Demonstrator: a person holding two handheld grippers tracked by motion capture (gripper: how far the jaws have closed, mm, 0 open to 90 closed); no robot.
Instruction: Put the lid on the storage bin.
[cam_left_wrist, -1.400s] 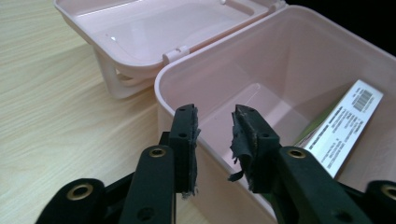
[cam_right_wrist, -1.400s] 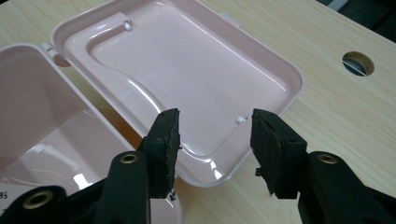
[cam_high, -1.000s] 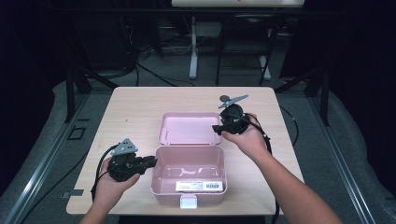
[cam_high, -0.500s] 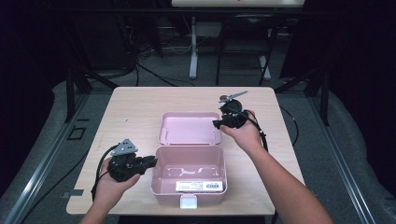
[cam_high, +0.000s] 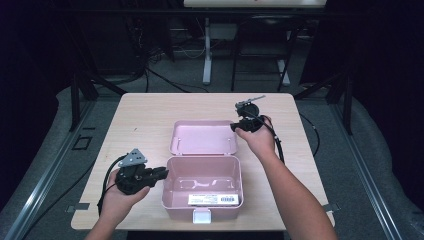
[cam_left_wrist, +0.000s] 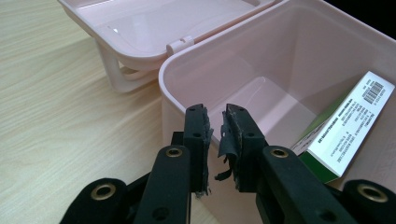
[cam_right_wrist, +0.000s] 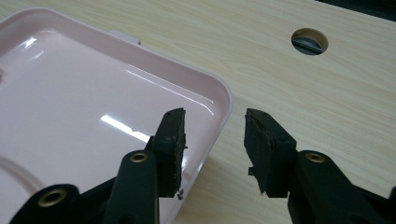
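A pink plastic box (cam_high: 202, 187) stands open near the front edge of the wooden table (cam_high: 145, 112), w/ its lid (cam_high: 202, 137) folded back flat on the table behind it. The box is hinged to the lid at the back wall. A white label with barcode (cam_high: 213, 199) lies inside the box, near the front wall (in the left gripper view it looks like a card w/ a green part, leaning on the inner wall).

The left gripper (cam_high: 161, 173) is at the left side of the box, pointing to the left wall at rim height. In the left gripper view its pads (cam_left_wrist: 198, 135) are almost together, only a thin gap betw. them, and they stand just in front of the rounded corner of the box. Nothing is clamped betw. them; if the tips touch the wall I cannot tell.

The right gripper (cam_high: 234, 127) is at the right back corner of the lid. Its jaws stand apart and have just been closing. In the right gripper view the rim of the lid corner runs betw. the two pads, one pad (cam_right_wrist: 170, 135) over the inner side of the lid and the other over the bare table. The pads do not press on the rim.

A round hole w/ a grey insert (cam_right_wrist: 309, 41) is in the table beyond the lid.
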